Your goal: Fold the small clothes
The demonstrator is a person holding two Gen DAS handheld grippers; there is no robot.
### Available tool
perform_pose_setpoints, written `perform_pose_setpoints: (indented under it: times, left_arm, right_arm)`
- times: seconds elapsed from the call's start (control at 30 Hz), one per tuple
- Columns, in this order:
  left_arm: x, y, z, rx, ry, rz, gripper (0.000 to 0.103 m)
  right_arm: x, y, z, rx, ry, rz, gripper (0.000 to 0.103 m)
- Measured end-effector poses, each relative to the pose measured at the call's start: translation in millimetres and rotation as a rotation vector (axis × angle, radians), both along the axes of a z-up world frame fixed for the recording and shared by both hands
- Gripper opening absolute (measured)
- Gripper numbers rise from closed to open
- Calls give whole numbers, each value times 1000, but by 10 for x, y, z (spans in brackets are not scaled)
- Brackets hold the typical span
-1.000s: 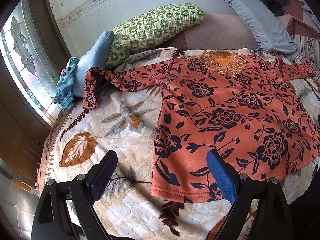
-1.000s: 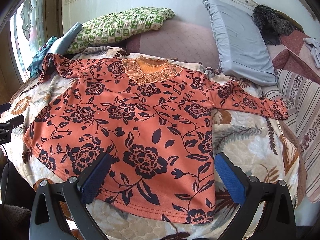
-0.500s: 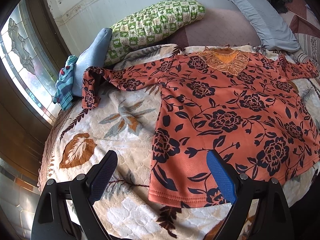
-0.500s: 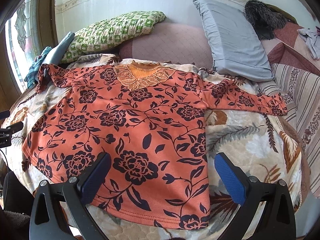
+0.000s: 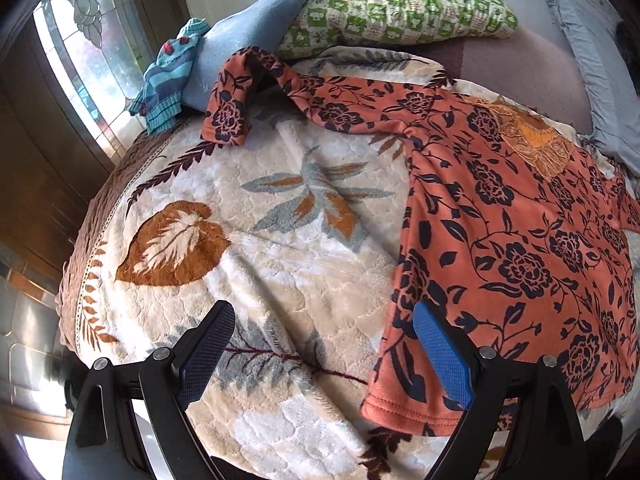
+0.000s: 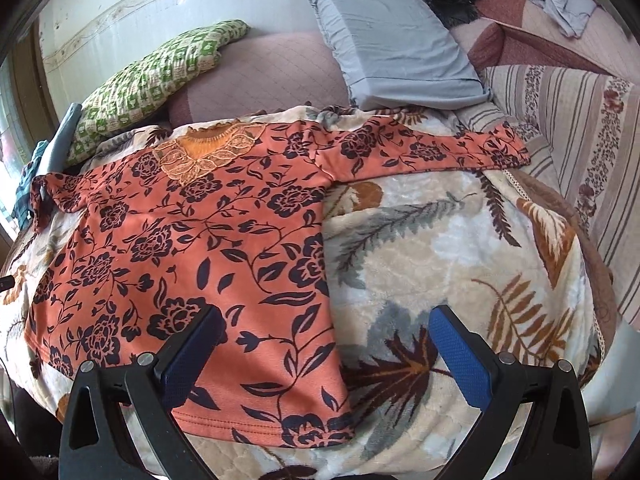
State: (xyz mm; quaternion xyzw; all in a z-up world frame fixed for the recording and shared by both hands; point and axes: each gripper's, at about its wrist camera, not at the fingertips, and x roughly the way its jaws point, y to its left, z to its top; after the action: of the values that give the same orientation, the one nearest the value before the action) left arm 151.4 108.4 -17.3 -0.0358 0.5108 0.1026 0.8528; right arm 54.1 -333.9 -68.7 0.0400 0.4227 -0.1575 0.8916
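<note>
An orange long-sleeved top with dark flowers and a lace collar lies spread flat on the bed, both sleeves stretched out. In the left wrist view its left hem corner lies by the right finger of my open left gripper, which hovers over the blanket. The left sleeve's cuff is bent over at the far left. In the right wrist view the same top fills the left half, and my open right gripper straddles its right hem corner. Neither gripper holds anything.
A cream leaf-patterned blanket covers the bed. At the head lie a green checked pillow, a blue cushion with a striped knit garment, and a grey pillow. A window is left; a striped bedspread is right.
Both grippers have shifted outward: the left one to the left toward the top's left hem corner, the right one to the right toward its right hem corner. The top itself has not moved.
</note>
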Motion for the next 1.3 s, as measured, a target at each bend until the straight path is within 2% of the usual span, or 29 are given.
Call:
perform_pose_setpoints:
  times: [0.17,0.43,0.57,0.67,0.73,0.83,0.87,0.93,0.97,1.0,1.03,1.07,1.13,1.2,1.3]
  left_arm:
    - [214,165,-188,-55,58,31,90]
    - [352,-16,-485,-144,119,-67,90]
    - [484,-55,-627,-224,167,-74,90]
    - [577,-84,-765,-282,211,-72,90]
    - [603,-109,-844,-320,225,-74,90]
    - [586,-150,-916,-365,228,-90,89]
    - [574,-162,-911,-370,216,-105,86]
    - [556,-186,-914,-391,215,-140,60]
    - [546,-195,-921,-387,218,-146,54]
    - [525,-218,-924,-381,219,-154,40]
    - [508,-228,-934,-374,221,-160,29]
    - [492,-225,-947,-365,222,-156,25]
    - [438,-191,-943,-400,220,-154,8]
    - [348,-163,-885,-448,209,-151,7]
    - [193,-114,-793,-465,193,-153,7]
  right_arm:
    - [76,-196,-163,57,42,-49,103]
    - [369,-225,-508,121,112,-25,103]
    - [531,-222,-712,134,159,2,103]
    - [591,-192,-868,195,199,44,102]
    - [568,-155,-917,238,198,83,101]
    - [480,-113,-911,244,178,122,97]
    - [452,-120,-910,244,173,127,93]
    - [403,-156,-894,241,157,127,81]
    - [386,-178,-883,243,151,128,69]
    - [370,-197,-873,246,147,132,46]
    - [361,-220,-865,251,151,135,31]
    - [354,-239,-862,274,153,142,5]
    - [319,-262,-818,312,135,149,5]
    - [254,-250,-739,367,98,171,5]
    - [136,-265,-609,444,49,180,5]
